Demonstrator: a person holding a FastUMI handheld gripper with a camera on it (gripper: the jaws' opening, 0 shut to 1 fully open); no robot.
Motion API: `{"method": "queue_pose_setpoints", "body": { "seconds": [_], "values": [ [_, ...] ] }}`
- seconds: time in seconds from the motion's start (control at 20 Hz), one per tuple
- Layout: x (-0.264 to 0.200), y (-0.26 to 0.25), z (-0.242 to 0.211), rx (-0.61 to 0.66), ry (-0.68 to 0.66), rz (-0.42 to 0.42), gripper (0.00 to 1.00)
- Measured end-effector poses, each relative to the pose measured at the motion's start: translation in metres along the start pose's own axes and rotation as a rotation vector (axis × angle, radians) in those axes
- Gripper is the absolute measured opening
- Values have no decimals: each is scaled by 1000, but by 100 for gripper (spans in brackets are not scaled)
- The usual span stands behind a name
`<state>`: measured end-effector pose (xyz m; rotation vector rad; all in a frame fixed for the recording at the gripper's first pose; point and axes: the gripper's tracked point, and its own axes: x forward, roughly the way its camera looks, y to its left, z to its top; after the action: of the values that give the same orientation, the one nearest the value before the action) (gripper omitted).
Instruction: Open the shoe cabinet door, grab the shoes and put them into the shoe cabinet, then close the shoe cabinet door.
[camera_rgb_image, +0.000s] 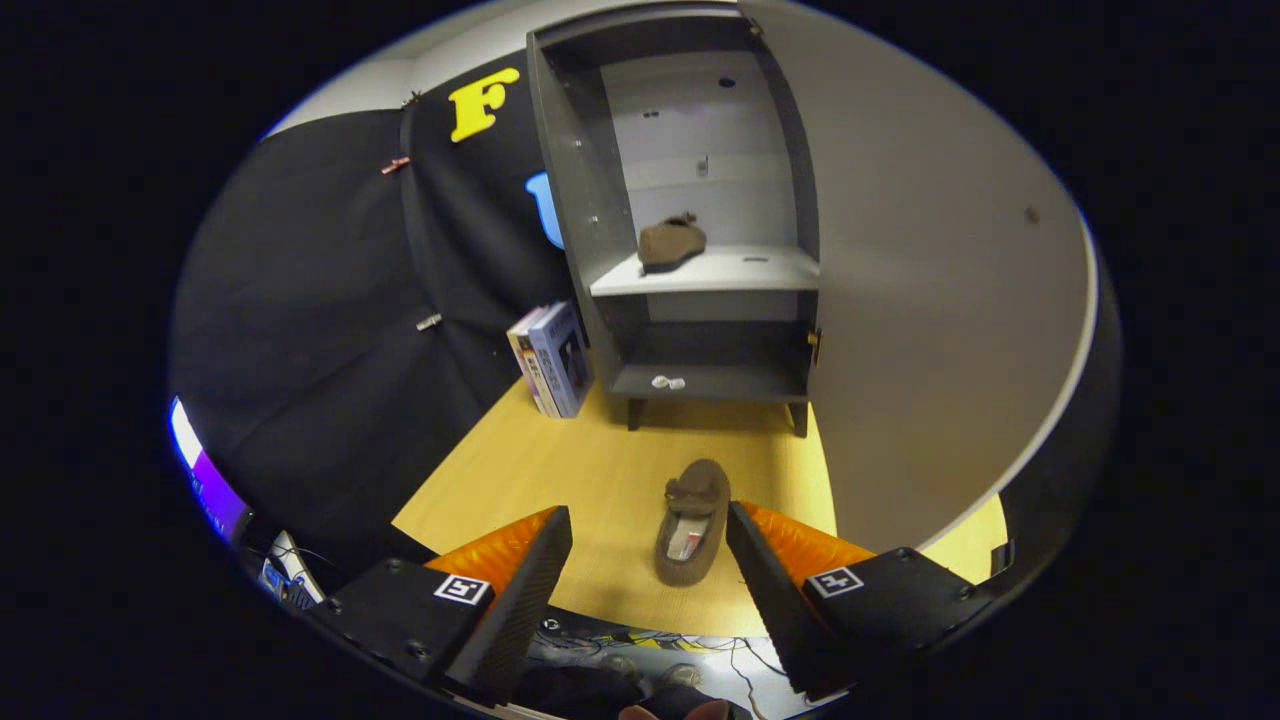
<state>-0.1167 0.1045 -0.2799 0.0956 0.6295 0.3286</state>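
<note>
The gripper (648, 560) is spread wide with nothing between its fingers pressed; the brown shoe (693, 522) lies on the yellow floor (560, 470) in the gap between the fingertips, nearer the right finger but apart from both. It looks like a soft slipper: light, limp, likely to fold or sag if pinched at one end, and not fragile. The best hold is probably across the side wall at the middle of the opening, or on the heel rim, where the fabric is doubled. Its long axis runs near to far with a slight lean to the right, the closed toe pointing away toward the cabinet (700, 230) and the open heel toward the gripper. The cabinet stands at the far end with its door (930, 300) swung open on the right, and the other shoe (671, 243) already sits on the middle shelf (745, 272), at its left. A few books (552, 360) lean just left of the cabinet.
</note>
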Motion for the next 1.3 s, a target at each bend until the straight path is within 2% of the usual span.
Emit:
{"method": "queue_pose_setpoints", "body": {
  "seconds": [0.4,0.7,0.95,1.0,1.1,1.2,1.25,1.3],
  "values": [
    [139,4,-76,105,184,-63,98],
    [214,-12,-120,130,250,-144,96],
    [264,-46,-134,152,217,-278,72],
    [271,-53,-126,147,169,-307,66],
    [275,-61,-121,124,141,-340,43],
    [285,-58,-113,117,85,-328,20],
    [274,-55,-109,105,80,-322,9],
    [281,-57,-108,93,66,-319,11]
  ]
}}
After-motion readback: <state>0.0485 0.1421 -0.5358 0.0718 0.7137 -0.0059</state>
